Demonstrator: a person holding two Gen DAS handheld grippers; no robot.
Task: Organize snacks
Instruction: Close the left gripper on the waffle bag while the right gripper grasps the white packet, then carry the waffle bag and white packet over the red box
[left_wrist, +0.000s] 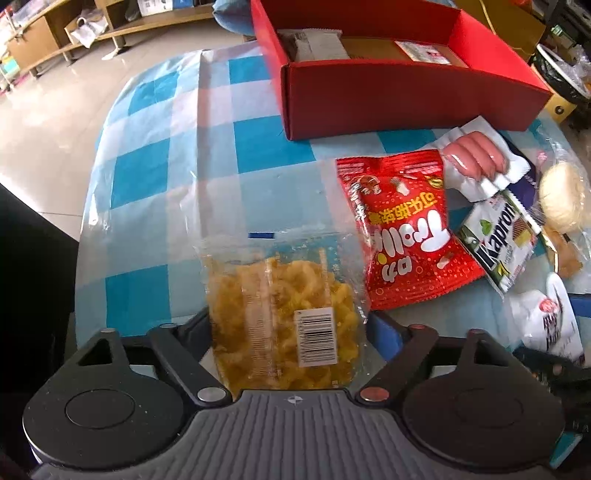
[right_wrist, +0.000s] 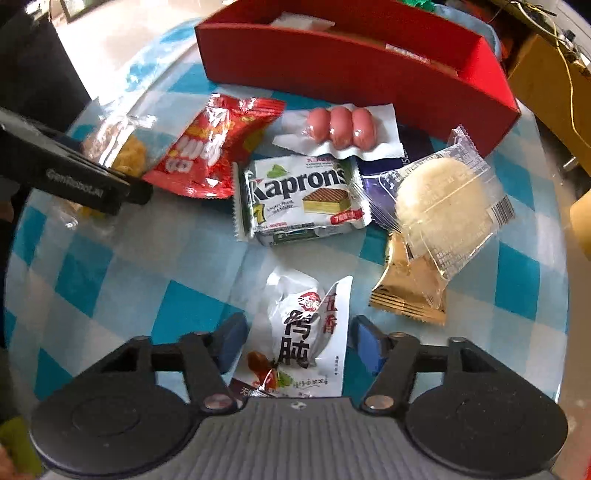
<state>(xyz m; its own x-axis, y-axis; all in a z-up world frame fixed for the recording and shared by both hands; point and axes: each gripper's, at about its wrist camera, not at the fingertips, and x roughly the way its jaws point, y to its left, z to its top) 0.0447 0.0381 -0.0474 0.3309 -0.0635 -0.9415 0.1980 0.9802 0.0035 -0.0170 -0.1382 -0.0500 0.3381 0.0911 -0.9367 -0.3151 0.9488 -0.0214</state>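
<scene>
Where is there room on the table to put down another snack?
Bare cloth lies left of the red box and beyond the yellow chips bag. To the right it's crowded: gummies, sausages, wafers overlap.

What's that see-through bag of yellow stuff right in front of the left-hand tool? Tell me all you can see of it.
The clear plastic bag holds curly golden-yellow fried pieces, with a white barcode sticker on its face and a flat sealed strip along the far end. It lies on the blue-and-white checked tablecloth between the jaws of the left gripper, its right edge meeting the red Trolli packet. Whether the jaws press on it cannot be told.
</scene>
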